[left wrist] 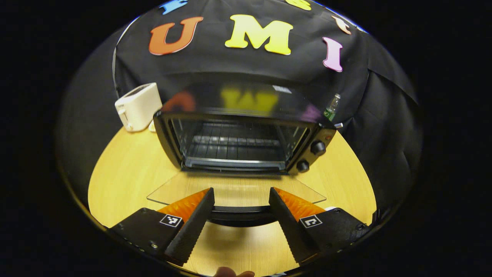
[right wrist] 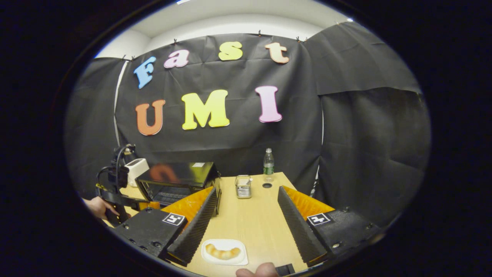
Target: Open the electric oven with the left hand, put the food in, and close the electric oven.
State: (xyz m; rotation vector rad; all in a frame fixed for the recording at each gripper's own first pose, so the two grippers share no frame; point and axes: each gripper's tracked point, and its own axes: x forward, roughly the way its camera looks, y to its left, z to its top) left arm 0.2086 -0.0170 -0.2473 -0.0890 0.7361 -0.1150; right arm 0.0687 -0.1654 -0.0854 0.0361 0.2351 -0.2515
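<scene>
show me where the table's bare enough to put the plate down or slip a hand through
Bare wood runs down the table between the small metal rack and the plate of food, and on past the bottle side. More bare wood flanks the open oven door. It is crowded by the oven, with the toaster beside it and the left gripper at the door handle.

Black electric oven's open glass door [left wrist: 234,192] handle partly hidden behind left gripper [left wrist: 240,207] fingers, green-labelled clear plastic bottle [left wrist: 331,108] half hidden behind oven's far right corner, white toaster [right wrist: 135,167] partly blocked by the far gripper, fingertip [right wrist: 256,271] cut off at near edge
</scene>
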